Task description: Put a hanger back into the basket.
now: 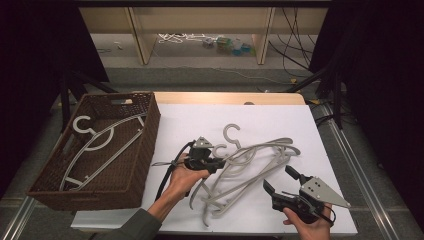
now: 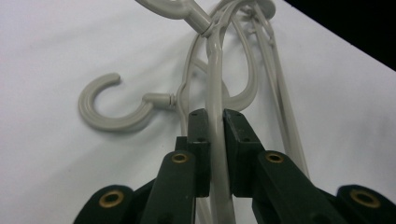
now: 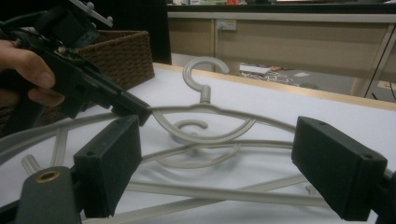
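Hangers point(image 1: 250, 160), grey plastic ones tangled in a loose pile, are lying on the white bench point(image 1: 190, 120) just right of the wicker basket point(image 1: 145, 150), and we are working to get one of them free. One hanger point(image 1: 95, 145) is already lying inside the basket, so we are judging that the rest of the pile is meant to follow it there.

We are holding the left tongs point(image 2: 215, 133) narrowed onto a thin arm of one hanger at the pile's near-basket edge; in the left gripper view the rod is running straight up between the two pads. Gripping there, close to the hook point(image 2: 112, 109), is giving us a handle on the side of the pile nearest the basket, so the lift across should be short.

We are keeping the right tongs point(image 1: 282, 180) spread wide and holding nothing, on the far side of the pile from the basket. In the right gripper view they are looking low across the heap, with several crossing arms point(image 3: 224, 191) lying between the pads. We are likely placing them to pin or hold back the other hangers, since the curved arms are interlocked and one pull could drag the whole pile along.
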Tool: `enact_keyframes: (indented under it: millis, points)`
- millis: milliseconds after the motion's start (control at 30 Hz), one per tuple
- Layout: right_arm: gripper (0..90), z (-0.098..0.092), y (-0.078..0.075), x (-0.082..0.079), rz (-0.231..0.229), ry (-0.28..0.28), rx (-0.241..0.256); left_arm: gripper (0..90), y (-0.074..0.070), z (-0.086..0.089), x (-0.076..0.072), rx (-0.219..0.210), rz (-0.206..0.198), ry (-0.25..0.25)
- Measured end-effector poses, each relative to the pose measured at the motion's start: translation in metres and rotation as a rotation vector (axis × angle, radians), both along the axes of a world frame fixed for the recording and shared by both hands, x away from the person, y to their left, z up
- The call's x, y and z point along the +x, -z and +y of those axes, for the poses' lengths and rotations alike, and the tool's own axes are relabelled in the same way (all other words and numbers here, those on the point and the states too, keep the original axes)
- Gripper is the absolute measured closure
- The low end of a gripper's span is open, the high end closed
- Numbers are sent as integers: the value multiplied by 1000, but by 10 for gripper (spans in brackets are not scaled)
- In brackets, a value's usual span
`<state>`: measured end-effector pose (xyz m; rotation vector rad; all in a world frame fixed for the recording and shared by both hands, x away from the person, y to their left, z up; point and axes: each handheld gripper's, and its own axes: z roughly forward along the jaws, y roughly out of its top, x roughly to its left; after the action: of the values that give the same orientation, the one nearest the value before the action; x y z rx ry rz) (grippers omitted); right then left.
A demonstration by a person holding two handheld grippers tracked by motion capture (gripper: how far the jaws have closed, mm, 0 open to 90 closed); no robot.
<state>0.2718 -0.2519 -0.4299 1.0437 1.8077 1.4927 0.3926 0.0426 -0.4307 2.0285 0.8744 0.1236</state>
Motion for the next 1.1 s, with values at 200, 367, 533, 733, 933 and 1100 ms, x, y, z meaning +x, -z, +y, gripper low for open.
enact_keyframes:
  millis: [200,367,533,733,933,1100]
  points:
    - [168,0,1,0,6,-1,-11,817,-13,2,0,-41,-47,-11]
    - [167,2,1,0,23,-15,-4,817,-19,6,1,-42,-73,-26]
    - [167,4,2,0,27,-14,-9,817,-34,17,4,-50,-112,-54]
    - [167,4,3,0,23,-4,-16,816,-57,37,4,-74,-139,-93]
    - [166,5,3,1,22,-12,-12,816,-81,62,5,-45,-179,-124]
    - [166,5,2,1,20,-5,-14,816,-99,88,5,-43,-207,-165]
